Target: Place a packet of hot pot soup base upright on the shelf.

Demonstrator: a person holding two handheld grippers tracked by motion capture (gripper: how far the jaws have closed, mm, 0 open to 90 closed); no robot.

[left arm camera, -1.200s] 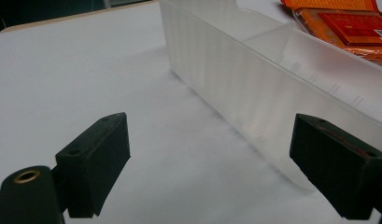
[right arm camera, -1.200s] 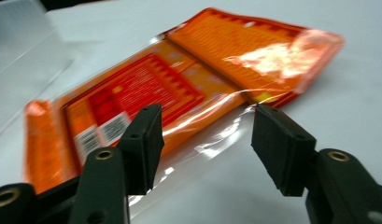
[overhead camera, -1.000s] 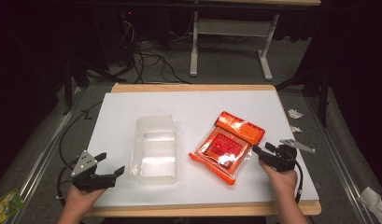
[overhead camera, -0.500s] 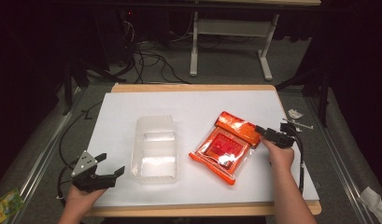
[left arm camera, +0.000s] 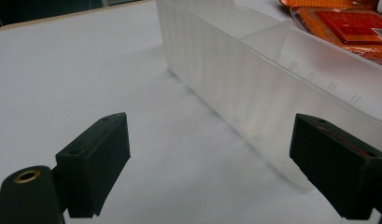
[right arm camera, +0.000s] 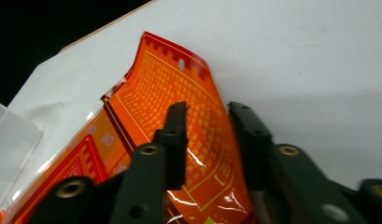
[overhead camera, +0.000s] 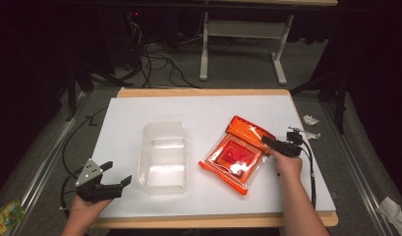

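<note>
Dark room, grey carpet, cables on the floor [overhead camera: 154,61] and a white desk frame [overhead camera: 240,39] at the back in the high view. White worktop [overhead camera: 139,110] with a wood edge sits in front of me. Clear plastic tub [overhead camera: 163,156] stands left of centre; orange packet [overhead camera: 237,153] lies tilted right of centre, close beside the tub but not touching. Scraps of paper [overhead camera: 310,119] sit off the right edge of the worktop, and a green wrapper [overhead camera: 6,215] is on the floor at bottom left. My left gripper [overhead camera: 110,179] is at the near left corner, jaws spread wide, nothing between them, well left of the tub. My right gripper [overhead camera: 268,142] is at the packet's right top corner, cable [overhead camera: 312,172] trailing back along my forearm.

Left gripper view: white worktop [left arm camera: 62,70] ahead, tub [left arm camera: 254,88] wall running diagonally on the right, packet [left arm camera: 352,23] showing beyond it at top right. Left gripper [left arm camera: 209,154] wide open, empty, the right jaw near the tub wall; cannot tell if it touches.

Right gripper view: packet [right arm camera: 179,93] curls up from the worktop [right arm camera: 296,56], gold print on orange, glossy film. Tub [right arm camera: 11,149] corner shows at the left edge. Right gripper [right arm camera: 207,109] is narrowed to a small gap, jaws over the packet's raised flap; I cannot tell if they pinch the film or just hover on it.
</note>
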